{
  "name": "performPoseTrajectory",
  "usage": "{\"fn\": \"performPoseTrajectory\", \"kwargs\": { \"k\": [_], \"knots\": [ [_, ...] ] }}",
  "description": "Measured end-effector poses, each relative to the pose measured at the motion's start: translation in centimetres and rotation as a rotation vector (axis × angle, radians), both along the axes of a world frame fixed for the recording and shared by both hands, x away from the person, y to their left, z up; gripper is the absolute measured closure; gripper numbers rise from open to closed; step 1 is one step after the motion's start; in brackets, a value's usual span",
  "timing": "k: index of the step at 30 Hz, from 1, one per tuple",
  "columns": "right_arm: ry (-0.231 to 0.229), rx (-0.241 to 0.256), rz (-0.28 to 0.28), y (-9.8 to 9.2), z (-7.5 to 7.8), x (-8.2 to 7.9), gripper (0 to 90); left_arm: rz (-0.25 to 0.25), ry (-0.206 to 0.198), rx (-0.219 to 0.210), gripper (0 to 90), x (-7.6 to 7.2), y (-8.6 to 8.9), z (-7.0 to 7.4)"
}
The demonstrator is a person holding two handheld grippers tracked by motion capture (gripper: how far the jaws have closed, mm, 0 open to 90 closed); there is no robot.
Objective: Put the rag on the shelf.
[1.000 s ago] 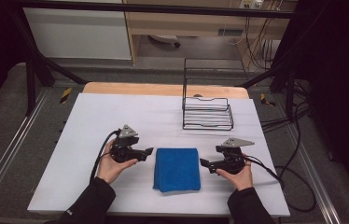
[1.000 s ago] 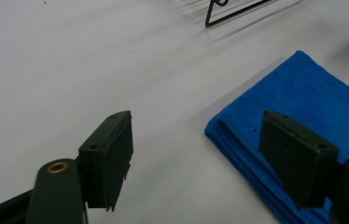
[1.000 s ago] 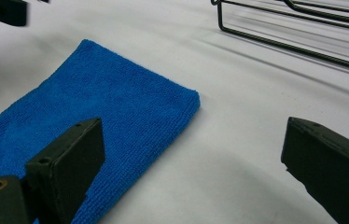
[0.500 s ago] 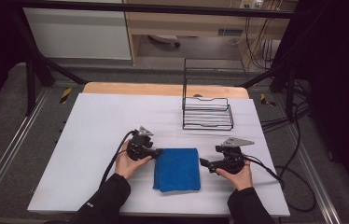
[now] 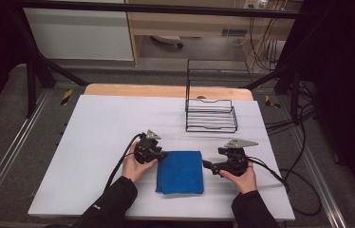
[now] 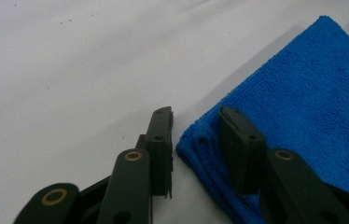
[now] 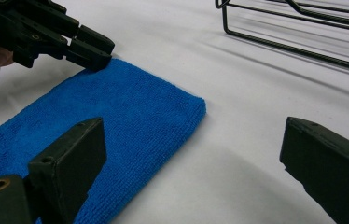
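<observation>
A folded blue cloth (image 5: 180, 172) lies flat on the white table (image 5: 95, 142) near its front edge. My left gripper (image 5: 163, 154) is at the cloth's far left corner. In the left gripper view that gripper (image 6: 195, 122) stands open with a narrow gap: one jaw is on the bare table and the other is over the cloth (image 6: 303, 102), whose corner sits between them. My right gripper (image 5: 207, 165) waits just right of the cloth, its jaws wide open and empty (image 7: 193, 128), pointing at the cloth's right edge (image 7: 130, 116).
A black wire rack (image 5: 211, 115) stands on the table behind the cloth to the right, its base wires (image 7: 298, 28) beyond my right gripper. Cables trail from both grippers. The left gripper (image 7: 86, 46) appears in the right gripper view at the cloth's far corner.
My left gripper has moved right, from well left of the cloth to its far left corner. The right gripper and the cloth have stayed put.
</observation>
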State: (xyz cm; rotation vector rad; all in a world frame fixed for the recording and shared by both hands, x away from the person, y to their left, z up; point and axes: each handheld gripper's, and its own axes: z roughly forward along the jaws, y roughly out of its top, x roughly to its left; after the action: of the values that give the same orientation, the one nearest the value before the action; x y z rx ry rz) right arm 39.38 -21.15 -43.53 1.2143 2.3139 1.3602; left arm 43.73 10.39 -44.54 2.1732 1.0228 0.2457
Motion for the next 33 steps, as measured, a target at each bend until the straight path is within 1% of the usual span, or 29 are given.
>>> {"fn": "performPoseTrajectory", "kwargs": {
  "k": [7, 10, 11, 12, 15, 16, 18, 21, 23, 24, 26, 28, 29, 30, 32, 33],
  "knots": [
    [0.006, -0.008, -0.001, 0.4, 0.1, 0.2, 7.3, 0.008, 0.009, 0.004, 65.6, -0.1, 0.0, 0.1],
    [0.008, -0.001, -0.006, 0.4, 0.1, 0.4, 7.7, -0.001, 0.022, 0.003, 71.2, -0.2, 0.0, 0.1],
    [0.009, 0.002, -0.010, 0.4, 0.1, 0.4, 7.9, -0.006, 0.031, -0.009, 74.3, -0.2, 0.0, 0.1],
    [0.004, 0.002, -0.011, 0.4, 0.1, 0.5, 8.5, -0.011, 0.032, -0.004, 77.7, -0.3, 0.0, 0.1],
    [0.004, 0.017, -0.021, 0.6, 0.1, 0.8, 11.4, -0.010, 0.019, 0.002, 80.4, -0.5, -0.2, 0.1],
    [0.012, 0.024, -0.025, 0.7, 0.1, 0.9, 11.9, -0.007, 0.015, -0.001, 81.0, -0.5, -0.3, 0.1],
    [0.015, 0.005, -0.030, 1.0, 0.1, 1.3, 13.4, -0.005, 0.011, 0.001, 81.6, -0.6, -0.3, 0.1],
    [0.013, -0.025, -0.026, 1.6, -0.1, 1.8, 20.8, -0.012, 0.001, 0.011, 81.9, -0.7, -0.3, 0.0],
    [0.024, -0.035, -0.025, 2.1, -0.4, 2.2, 27.1, -0.011, -0.005, 0.015, 82.0, -0.6, -0.3, 0.0],
    [0.033, -0.037, -0.034, 2.3, -0.6, 2.4, 29.9, -0.012, -0.004, 0.014, 81.9, -0.6, -0.3, 0.0],
    [0.051, -0.034, -0.038, 2.5, -1.0, 2.8, 37.1, -0.016, -0.002, 0.011, 81.9, -0.7, -0.3, 0.0],
    [0.059, -0.042, -0.045, 2.7, -1.3, 3.2, 42.3, -0.021, -0.012, 0.017, 81.8, -0.7, -0.4, -0.1],
    [0.069, -0.054, -0.053, 2.8, -1.6, 3.4, 47.0, -0.019, -0.015, 0.017, 81.8, -0.8, -0.4, -0.1],
    [0.069, -0.054, -0.053, 2.8, -1.6, 3.4, 47.0, -0.020, -0.017, 0.018, 81.8, -0.8, -0.4, -0.1],
    [0.079, -0.067, -0.050, 2.8, -1.7, 3.6, 51.8, -0.020, -0.014, 0.017, 81.7, -0.7, -0.4, -0.1],
    [0.083, -0.065, -0.048, 2.8, -1.8, 3.6, 53.9, -0.020, -0.012, 0.016, 81.5, -0.7, -0.3, -0.1]
  ]
}}
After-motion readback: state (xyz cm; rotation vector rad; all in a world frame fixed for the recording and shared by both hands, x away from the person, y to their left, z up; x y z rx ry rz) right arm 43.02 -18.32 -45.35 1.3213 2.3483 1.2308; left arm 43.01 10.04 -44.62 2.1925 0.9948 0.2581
